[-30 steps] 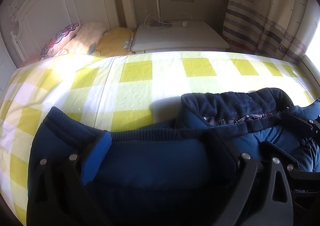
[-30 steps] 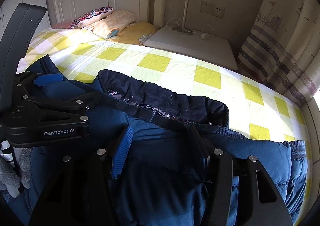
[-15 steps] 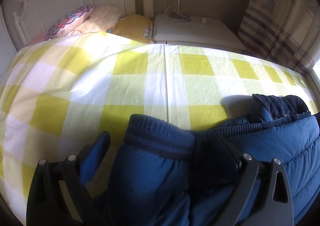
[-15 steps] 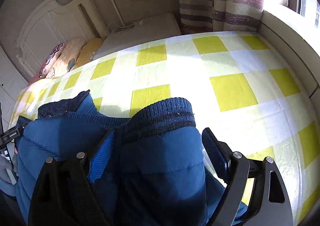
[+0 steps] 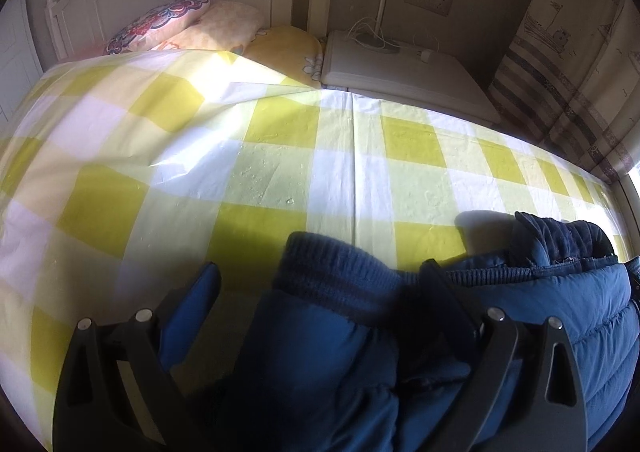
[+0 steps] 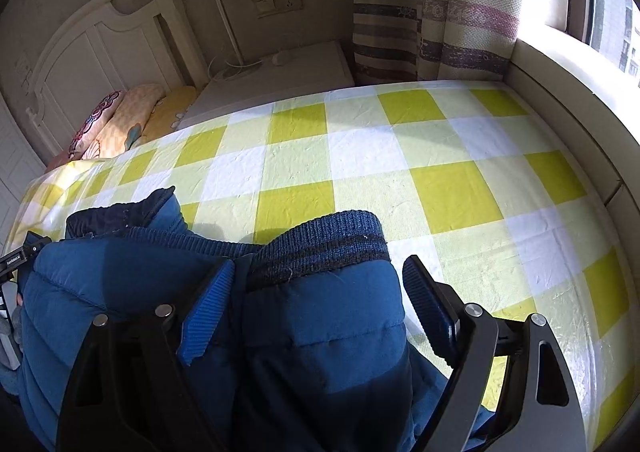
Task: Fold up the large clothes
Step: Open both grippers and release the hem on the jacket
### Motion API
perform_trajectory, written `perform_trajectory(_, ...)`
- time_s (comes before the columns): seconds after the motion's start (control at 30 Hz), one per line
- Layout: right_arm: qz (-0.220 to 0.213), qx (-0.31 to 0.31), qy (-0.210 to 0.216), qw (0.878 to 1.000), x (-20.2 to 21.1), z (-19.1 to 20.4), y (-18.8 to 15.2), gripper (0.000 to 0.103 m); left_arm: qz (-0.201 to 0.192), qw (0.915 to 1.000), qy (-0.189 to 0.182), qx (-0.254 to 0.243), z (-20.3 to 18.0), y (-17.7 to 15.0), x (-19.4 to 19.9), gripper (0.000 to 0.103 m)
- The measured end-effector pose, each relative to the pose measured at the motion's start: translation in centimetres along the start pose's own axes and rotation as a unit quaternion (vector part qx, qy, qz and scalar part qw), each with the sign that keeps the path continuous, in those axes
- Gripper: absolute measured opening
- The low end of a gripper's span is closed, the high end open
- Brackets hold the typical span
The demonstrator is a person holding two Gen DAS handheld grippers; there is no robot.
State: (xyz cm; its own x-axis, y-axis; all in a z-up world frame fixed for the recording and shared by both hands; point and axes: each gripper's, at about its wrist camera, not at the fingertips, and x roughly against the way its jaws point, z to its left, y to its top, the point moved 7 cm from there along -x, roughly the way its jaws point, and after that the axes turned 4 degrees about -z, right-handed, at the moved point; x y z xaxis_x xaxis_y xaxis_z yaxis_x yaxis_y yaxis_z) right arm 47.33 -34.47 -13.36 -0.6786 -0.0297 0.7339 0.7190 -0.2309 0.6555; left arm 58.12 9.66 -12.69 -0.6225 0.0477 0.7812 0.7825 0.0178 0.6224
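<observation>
Jacket [image 5: 560,316]: blue, padded, lying on the bed [image 5: 280,155], checked yellow-and-white sheet. Left hand-held gripper [image 5: 320,276]: released, fingers spread, knit cuff [image 5: 332,272] between them. Right hand-held gripper [image 6: 318,268]: released, straddling the other cuff [image 6: 320,244].

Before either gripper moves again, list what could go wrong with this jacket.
1. Both the left gripper and the right gripper stand open around a knit cuff, so the blue puffer jacket may be held by nothing and could slide.
2. The jacket's padding looks bulky; a fold may spring open.
3. The checked sheet is already wrinkled and could bunch further if the jacket is dragged.
</observation>
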Motion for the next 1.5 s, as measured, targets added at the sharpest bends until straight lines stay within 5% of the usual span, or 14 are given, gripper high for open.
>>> perform_trajectory(0.13,-0.038,0.063,-0.082,0.994,3.9,2.3,1.5,0.08,-0.055,0.9961,0.054,-0.043,-1.6,0.6,4.7,0.098)
perform_trajectory(0.23,-0.077,0.096,-0.021,0.992,8.3,8.1,2.1,0.082,-0.086,0.9927,-0.006,-0.085,-6.4,-0.5,9.1,0.101)
perform_trajectory(0.37,-0.032,0.211,0.03,0.977,8.1,17.2,-1.9,0.082,-0.046,0.9899,-0.013,-0.134,-12.1,-3.7,8.3,0.101)
perform_trajectory(0.47,0.005,0.254,-0.002,0.967,4.4,19.5,-5.9,0.082,-0.008,0.9884,0.011,-0.151,-12.9,-6.1,4.7,0.101)
perform_trajectory(0.67,0.008,0.188,0.004,0.982,5.0,15.9,-4.5,0.086,-0.011,0.988,0.007,-0.154,-11.4,-5.6,5.3,0.101)
perform_trajectory(0.77,-0.017,0.119,-0.009,0.993,6.4,10.7,-3.2,0.086,-0.035,0.9915,0.025,-0.123,-7.2,-4.6,7.2,0.101)
perform_trajectory(0.87,-0.011,0.066,-0.039,0.997,6.4,4.9,-3.4,0.086,-0.019,0.9961,0.032,-0.08,-2.2,-5.0,6.9,0.101)
perform_trajectory(0.93,0.0,0.022,0.001,1.0,5.7,2.9,-4.2,0.086,0.011,0.999,-0.019,-0.039,-0.6,-6.0,5.7,0.101)
perform_trajectory(1.5,0.002,-0.003,0.03,1.0,5.1,2.7,-4.5,0.086,0.004,0.9999,-0.001,-0.014,0.1,-6.1,5.8,0.101)
